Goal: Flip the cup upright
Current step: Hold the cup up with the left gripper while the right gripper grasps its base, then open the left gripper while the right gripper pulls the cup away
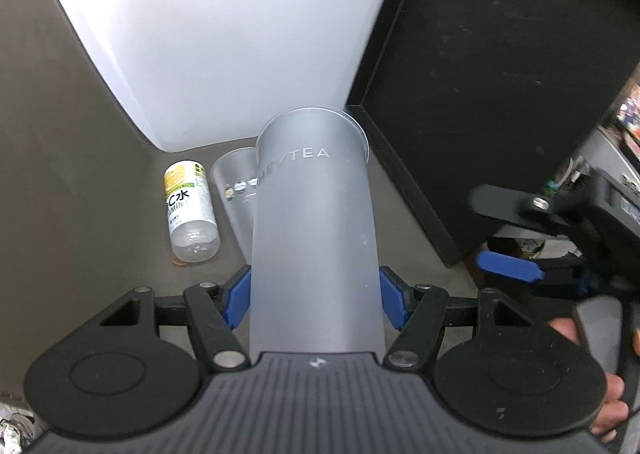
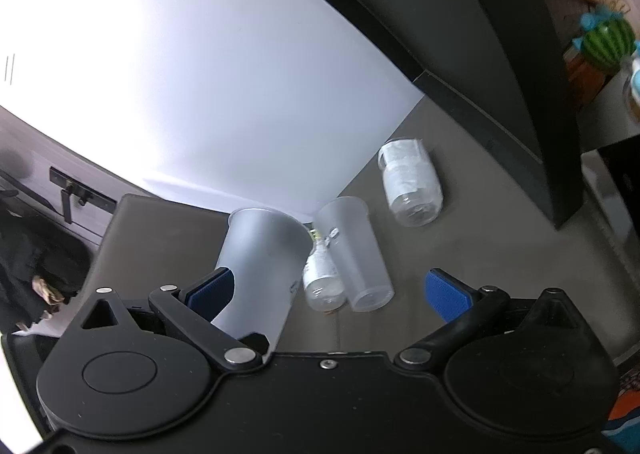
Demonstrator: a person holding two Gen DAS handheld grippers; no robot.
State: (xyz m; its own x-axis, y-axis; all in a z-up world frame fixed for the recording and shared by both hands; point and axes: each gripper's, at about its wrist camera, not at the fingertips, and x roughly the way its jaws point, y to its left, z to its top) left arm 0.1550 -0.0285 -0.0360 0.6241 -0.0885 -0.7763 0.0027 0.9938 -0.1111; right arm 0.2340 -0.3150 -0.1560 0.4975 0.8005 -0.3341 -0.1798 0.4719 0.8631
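Left wrist view, item 1: frosted cup (image 1: 314,230), centre of frame, clamped by the left gripper (image 1: 314,300). Blue pads press its lower wall on both sides; the rim points toward the upper centre, the base hides under the gripper body.
Item 2: second cup (image 1: 236,194), lying on the grey table (image 1: 80,174) just left of the held one. Bottle (image 1: 190,210) beside it, further left.
Right wrist view, item 3: right gripper (image 2: 336,294), lower centre, fingers spread wide and holding nothing. The held cup (image 2: 260,262) shows at centre left, partly behind the left pad, outside the gap. Jar (image 2: 410,188) lies at right of centre.
Handling note, judged: keep the squeeze light on thin plastic, rotate until the rim faces up, lower the base flat on bare table away from the lying cup, then release.
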